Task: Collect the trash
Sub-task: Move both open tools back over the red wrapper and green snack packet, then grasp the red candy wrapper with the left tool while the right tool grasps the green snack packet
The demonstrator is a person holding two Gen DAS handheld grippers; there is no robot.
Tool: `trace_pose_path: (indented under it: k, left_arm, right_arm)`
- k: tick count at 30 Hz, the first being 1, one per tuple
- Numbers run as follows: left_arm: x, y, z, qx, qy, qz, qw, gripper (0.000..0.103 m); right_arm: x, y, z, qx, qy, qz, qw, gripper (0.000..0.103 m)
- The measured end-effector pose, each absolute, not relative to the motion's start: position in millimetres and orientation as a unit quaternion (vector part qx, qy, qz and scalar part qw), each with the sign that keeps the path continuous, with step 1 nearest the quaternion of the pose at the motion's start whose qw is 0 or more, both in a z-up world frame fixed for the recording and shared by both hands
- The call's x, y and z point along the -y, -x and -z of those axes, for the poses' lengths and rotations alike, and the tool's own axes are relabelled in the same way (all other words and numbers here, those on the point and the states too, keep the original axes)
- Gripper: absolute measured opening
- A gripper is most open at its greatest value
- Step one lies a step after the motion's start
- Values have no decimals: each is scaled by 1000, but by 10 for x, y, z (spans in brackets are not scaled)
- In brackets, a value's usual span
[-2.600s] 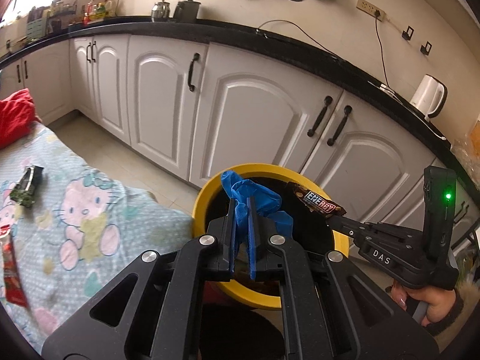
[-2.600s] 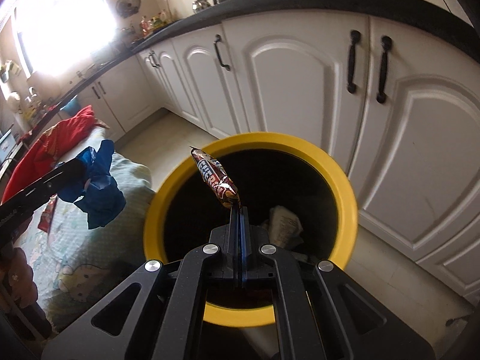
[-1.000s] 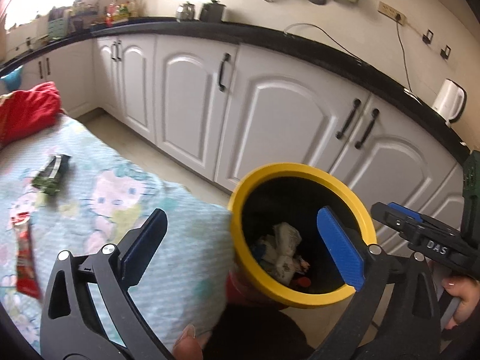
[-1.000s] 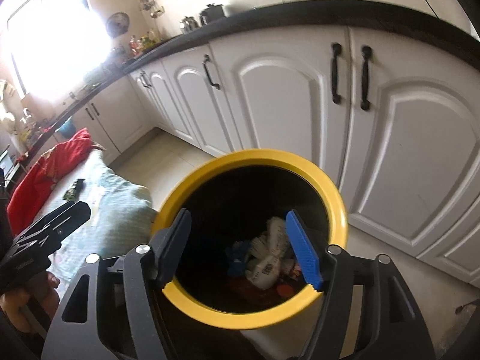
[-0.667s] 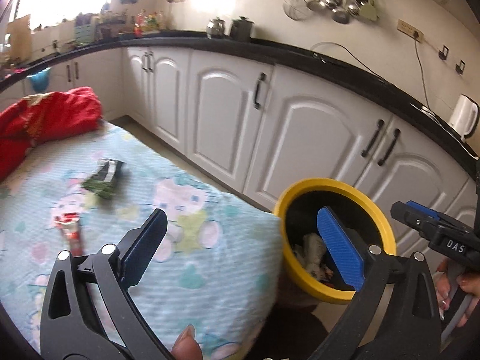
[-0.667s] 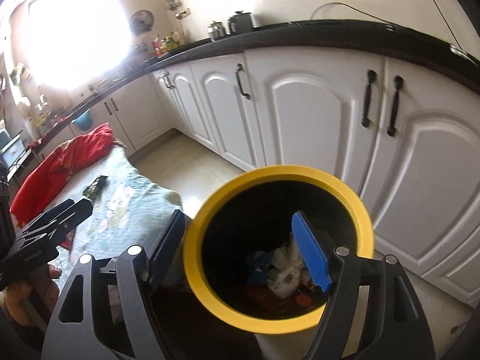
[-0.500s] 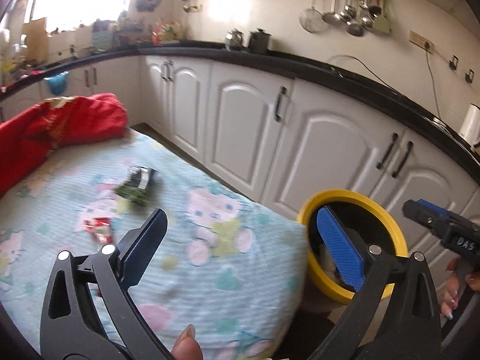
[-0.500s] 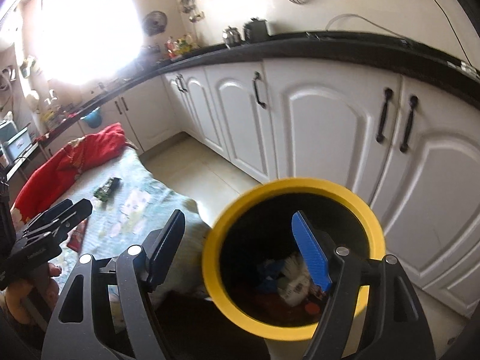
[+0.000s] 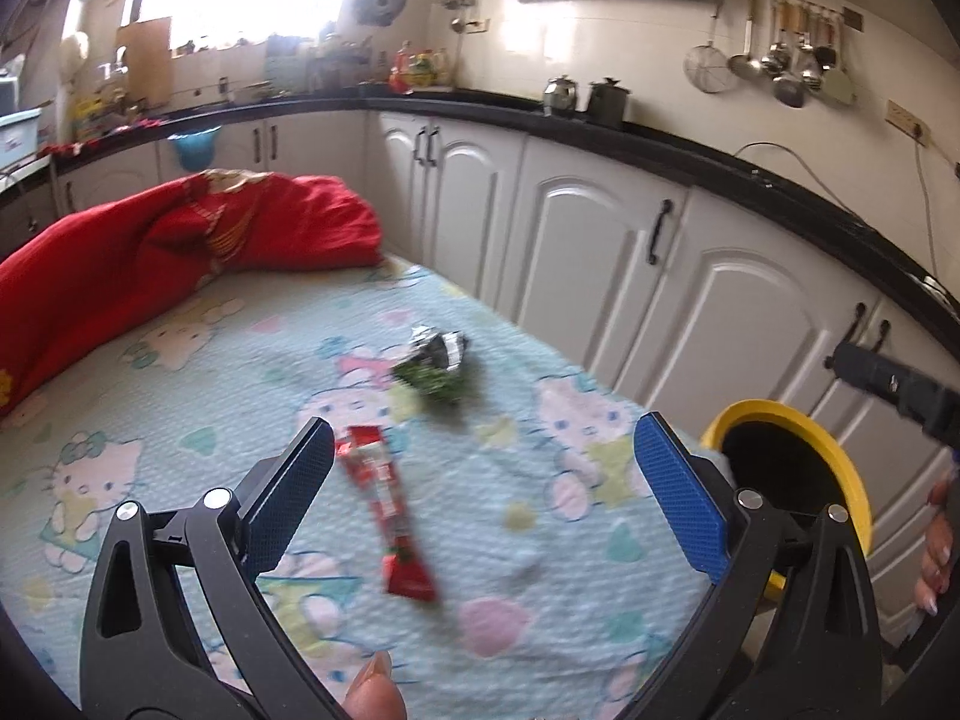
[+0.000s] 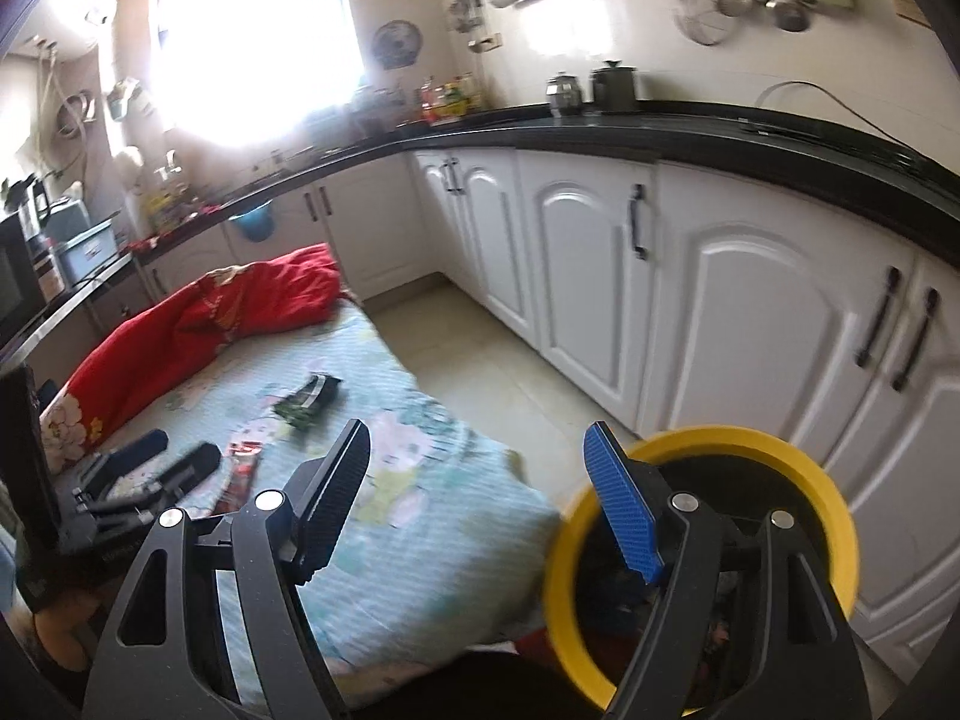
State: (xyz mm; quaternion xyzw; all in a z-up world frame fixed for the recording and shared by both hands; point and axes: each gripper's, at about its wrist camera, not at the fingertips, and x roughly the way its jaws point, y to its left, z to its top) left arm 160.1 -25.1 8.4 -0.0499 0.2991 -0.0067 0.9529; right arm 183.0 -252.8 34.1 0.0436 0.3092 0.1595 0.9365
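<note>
Both the left gripper (image 9: 480, 486) and right gripper (image 10: 477, 495) hang wide open and empty. The red wrapper (image 9: 390, 510) lies flat on the sheet (image 9: 540, 540) between the left jaws, the green one (image 9: 435, 366) beyond it, the bin (image 9: 840, 480) at right. I'd come down steep and pinch across the red one's narrow width, without snagging cloth.

Left gripper (image 9: 483, 498) and right gripper (image 10: 477, 495) both gape wide, seemingly empty.

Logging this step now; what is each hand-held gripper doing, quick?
Left hand-held gripper: open, empty, above the red wrapper.
Right hand-held gripper: open, empty.
</note>
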Motion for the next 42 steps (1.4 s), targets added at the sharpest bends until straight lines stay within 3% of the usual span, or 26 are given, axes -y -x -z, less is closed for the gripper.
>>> trace_pose_path:
  k: [7, 11, 16, 23, 25, 34, 37, 42]
  left_arm:
    - [-59, -1612, 101, -334, 64, -6, 940, 91]
    - [-182, -1615, 204, -353, 83, 2, 932, 84]
    - [-233, -1656, 323, -371, 107, 18, 922, 66]
    - [-235, -1741, 499, -399, 128, 30, 908, 50]
    - [-248, -1763, 539, -406, 133, 31, 904, 38]
    - [-276, -1776, 618, -417, 148, 39, 896, 14]
    - [-271, -1769, 623, -418, 148, 43, 895, 11]
    - [-286, -1751, 623, -419, 151, 47, 894, 4]
  right_arm:
    - [1921, -2226, -284, -341, -34, -209, 916, 71]
    - [1546, -2469, -192, -366, -21, -230, 902, 71]
    - [1147, -2755, -27, -398, -7, -243, 884, 71]
    - [734, -3099, 215, -439, 3, -242, 865, 71]
    - [670, -3206, 284, -454, -2, -239, 858, 71]
    - [488, -3546, 583, -505, -16, -211, 837, 71]
    - [489, -3588, 652, -511, -15, -203, 835, 62]
    - [628, -3542, 677, -501, -4, -208, 840, 29]
